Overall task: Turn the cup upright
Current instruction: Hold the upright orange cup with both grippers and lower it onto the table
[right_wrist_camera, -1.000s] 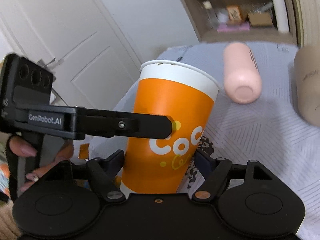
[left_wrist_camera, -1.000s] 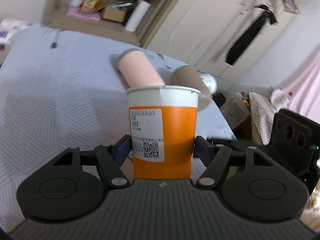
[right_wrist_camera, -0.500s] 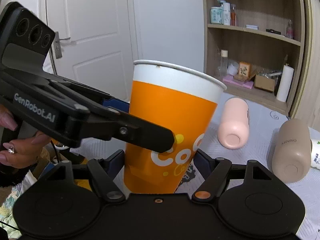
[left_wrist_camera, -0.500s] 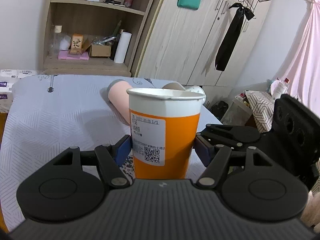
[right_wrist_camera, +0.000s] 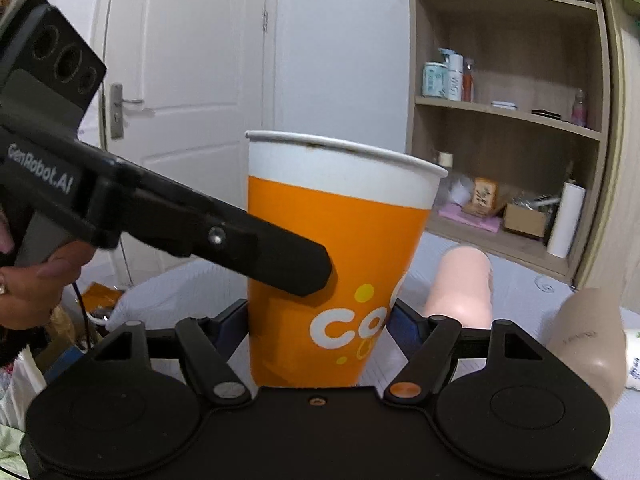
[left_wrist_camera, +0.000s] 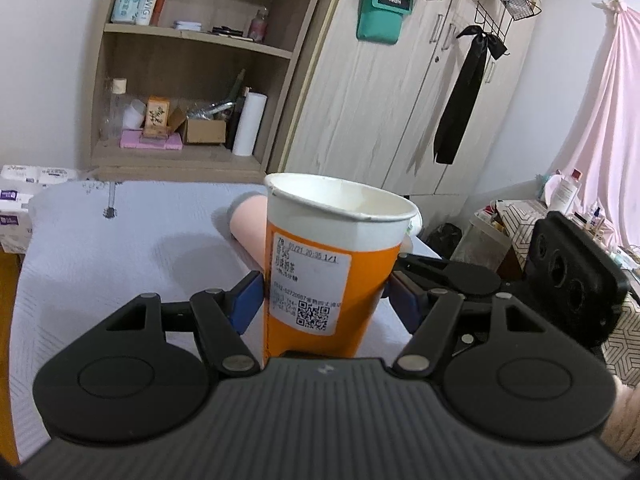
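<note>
The cup (left_wrist_camera: 320,276) is orange paper with a white band under its rolled rim, mouth up and slightly tilted. On the side seen from the left wrist it bears a white printed sticker with "01/21 20:35 1/1", lines of small script too fine to read, and a QR code; on the side seen from the right wrist, white letters "Co" with yellow dots show before the curve hides the rest.

It sits between the blue pads of the left gripper (left_wrist_camera: 325,304), which press its lower walls from both sides, and likewise between the fingers of the right gripper (right_wrist_camera: 320,320), closed against it at about the same height. So both claws clamp the one cup, held above the grey quilted bed cover (left_wrist_camera: 120,248).

In the right wrist view the left tool's black finger, marked "GenRobot.AI", crosses the cup's front.

Behind the cup a pink bottle (right_wrist_camera: 460,284) lies on its side on the cover, and a beige bottle (right_wrist_camera: 588,336) lies near it. Beyond stands a wooden shelf unit (left_wrist_camera: 192,60) with bottles, boxes and a paper roll, and a wardrobe carrying a teal pouch lettered "Redmi" (left_wrist_camera: 384,10).
</note>
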`<act>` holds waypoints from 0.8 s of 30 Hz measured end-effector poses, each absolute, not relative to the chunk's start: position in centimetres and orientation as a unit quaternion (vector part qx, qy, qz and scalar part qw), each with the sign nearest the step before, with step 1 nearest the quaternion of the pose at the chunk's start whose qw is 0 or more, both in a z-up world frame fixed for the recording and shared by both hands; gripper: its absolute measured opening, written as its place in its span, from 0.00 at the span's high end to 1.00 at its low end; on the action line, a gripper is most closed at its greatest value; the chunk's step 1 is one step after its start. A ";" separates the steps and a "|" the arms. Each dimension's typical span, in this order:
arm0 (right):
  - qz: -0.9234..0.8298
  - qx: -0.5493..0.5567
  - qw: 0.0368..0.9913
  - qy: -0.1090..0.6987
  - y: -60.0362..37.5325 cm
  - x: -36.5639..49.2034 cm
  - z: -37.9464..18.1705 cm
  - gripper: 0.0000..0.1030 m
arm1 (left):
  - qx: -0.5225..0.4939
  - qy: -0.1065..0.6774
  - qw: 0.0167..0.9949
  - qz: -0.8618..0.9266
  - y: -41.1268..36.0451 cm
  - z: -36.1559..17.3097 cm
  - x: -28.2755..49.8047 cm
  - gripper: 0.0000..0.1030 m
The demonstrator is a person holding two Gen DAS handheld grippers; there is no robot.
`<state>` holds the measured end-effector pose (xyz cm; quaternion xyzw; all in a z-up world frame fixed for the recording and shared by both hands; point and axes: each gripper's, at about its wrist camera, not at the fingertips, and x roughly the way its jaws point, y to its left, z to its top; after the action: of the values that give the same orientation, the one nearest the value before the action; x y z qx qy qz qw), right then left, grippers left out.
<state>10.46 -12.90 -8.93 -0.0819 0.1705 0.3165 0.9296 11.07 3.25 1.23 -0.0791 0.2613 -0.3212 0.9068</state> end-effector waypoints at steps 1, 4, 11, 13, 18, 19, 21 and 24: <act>0.322 -0.074 0.929 0.166 -13.1 10.7 -9.0 0.24 | -0.079 0.256 0.908 -0.321 3.3 1.2 11.2 0.35; 0.324 -0.081 0.930 0.155 -13.1 11.5 -9.1 0.24 | -0.081 0.251 0.911 -0.318 3.4 1.0 11.7 0.35; 0.281 -0.154 0.938 0.130 -11.5 12.6 -9.7 0.24 | -0.090 0.243 0.916 -0.305 3.2 -0.2 13.5 0.35; 0.273 -0.168 0.938 0.130 -11.1 13.1 -10.1 0.24 | -0.087 0.243 0.918 -0.300 3.0 -0.8 14.0 0.35; 0.268 -0.163 0.939 0.138 -11.1 14.2 -10.7 0.24 | -0.081 0.237 0.921 -0.299 2.9 -1.6 14.6 0.36; 0.267 -0.166 0.939 0.137 -11.0 14.3 -10.7 0.24 | -0.080 0.238 0.920 -0.300 2.9 -1.6 14.7 0.36; 0.266 -0.169 0.939 0.139 -11.1 14.4 -10.8 0.24 | -0.077 0.241 0.920 -0.299 2.7 -1.8 14.9 0.36; 0.264 -0.177 0.938 0.141 -11.0 14.6 -11.1 0.24 | -0.067 0.246 0.920 -0.297 2.3 -1.9 15.2 0.36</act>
<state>14.58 -10.99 -11.11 -0.1771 0.1407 0.2644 0.9375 15.22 2.26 -1.86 -0.0669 0.2460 -0.2970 0.9202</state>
